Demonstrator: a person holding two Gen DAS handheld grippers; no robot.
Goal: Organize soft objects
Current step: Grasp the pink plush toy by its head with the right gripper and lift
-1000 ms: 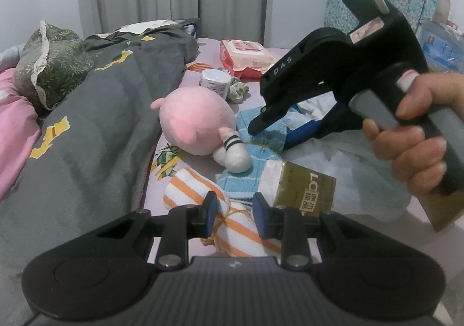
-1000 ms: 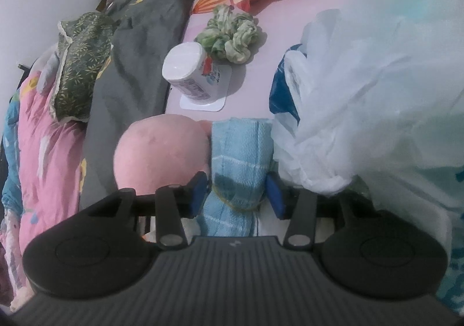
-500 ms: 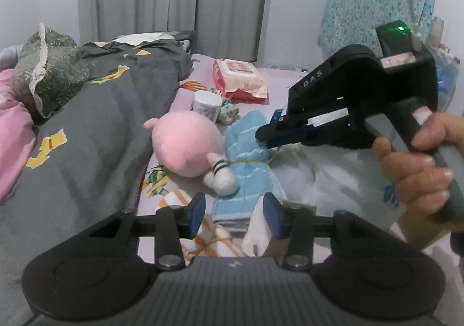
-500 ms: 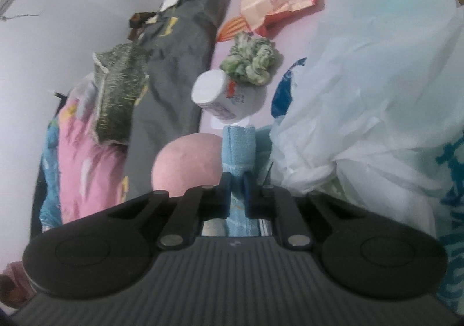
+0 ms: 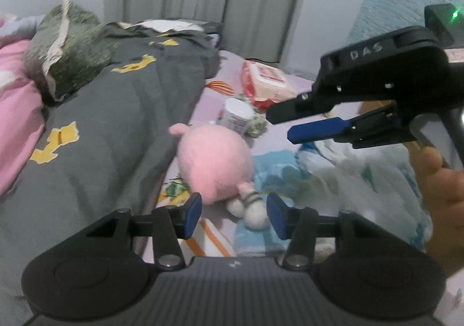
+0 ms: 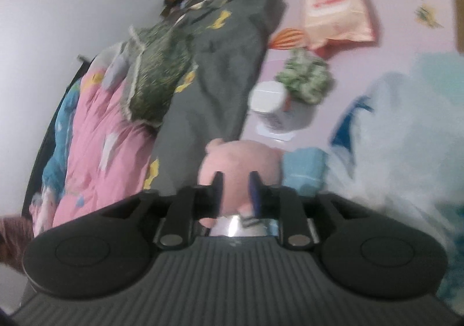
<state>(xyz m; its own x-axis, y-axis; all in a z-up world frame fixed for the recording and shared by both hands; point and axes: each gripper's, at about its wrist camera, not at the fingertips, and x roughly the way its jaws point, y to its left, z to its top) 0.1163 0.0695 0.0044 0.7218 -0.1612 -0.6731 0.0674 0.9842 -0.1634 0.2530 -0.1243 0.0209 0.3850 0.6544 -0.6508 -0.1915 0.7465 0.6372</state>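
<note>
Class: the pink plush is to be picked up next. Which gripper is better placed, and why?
Left, probably. The left gripper sits low with its jaws wide open, just short of the pink plush. The right gripper hovers higher, off to the side, its jaws narrower.

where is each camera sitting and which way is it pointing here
Left wrist: sits on the left gripper, looking along the bed toward the curtains; its two open fingers, the right gripper and the holding hand show.
Right wrist: sits on the right gripper, tilted down over the bed; only its own fingers show, slightly apart.
Shared: the pink plush toy, blue towel, white jar, wipes pack and grey blanket.
</note>
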